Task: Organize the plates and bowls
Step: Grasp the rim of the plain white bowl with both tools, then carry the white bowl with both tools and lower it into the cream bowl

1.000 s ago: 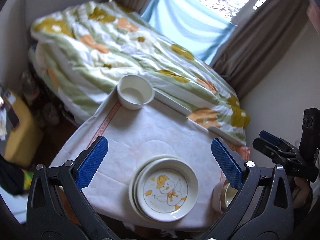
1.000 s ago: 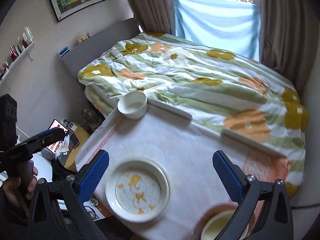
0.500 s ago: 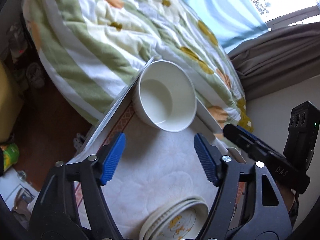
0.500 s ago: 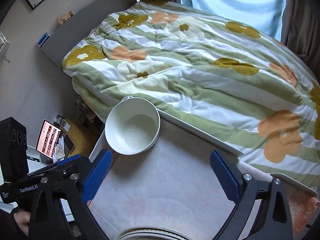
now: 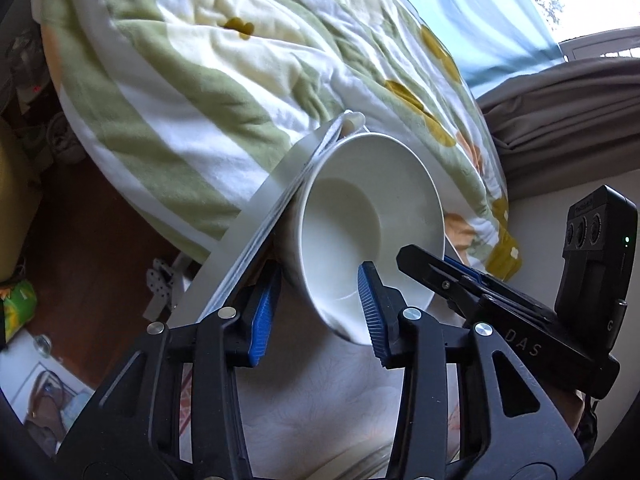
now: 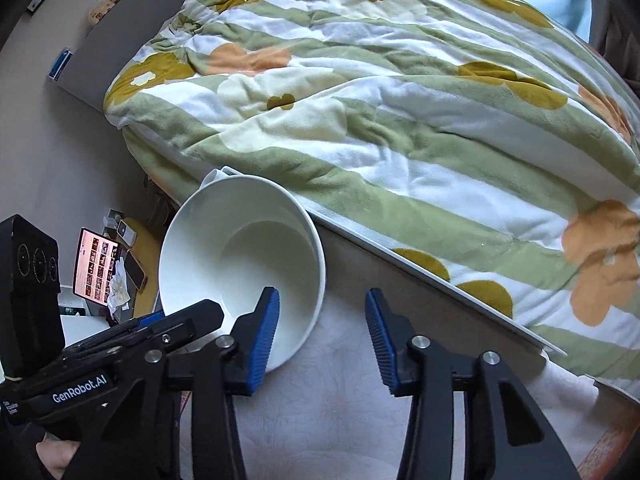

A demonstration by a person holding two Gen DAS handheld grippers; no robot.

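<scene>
A white bowl [image 5: 360, 216] [image 6: 248, 264] stands at the far left corner of the cloth-covered table [image 6: 340, 400]. My left gripper [image 5: 316, 312] straddles its near rim, one blue pad outside the wall and the other inside. Its jaws are closing, and a gap still shows at the outer pad. My right gripper [image 6: 322, 332] straddles the bowl's right rim with its left pad inside and its right pad clear of the wall over the cloth. Its jaws are closing too. The right gripper's fingers [image 5: 440, 276] reach in from the right. The rim of the stacked plates [image 5: 352, 460] peeks in at the bottom edge.
A bed with a green floral quilt [image 6: 400, 100] runs right along the table's far edge. Left of the table the floor drops away, with a lit laptop [image 6: 94, 268] and a yellow stool [image 6: 148, 248]. A hand [image 6: 52, 452] holds the left gripper.
Both grippers have come down and forward onto the bowl, and their jaws have narrowed from wide open to either side of its rim. The duck plates have slid out of view.
</scene>
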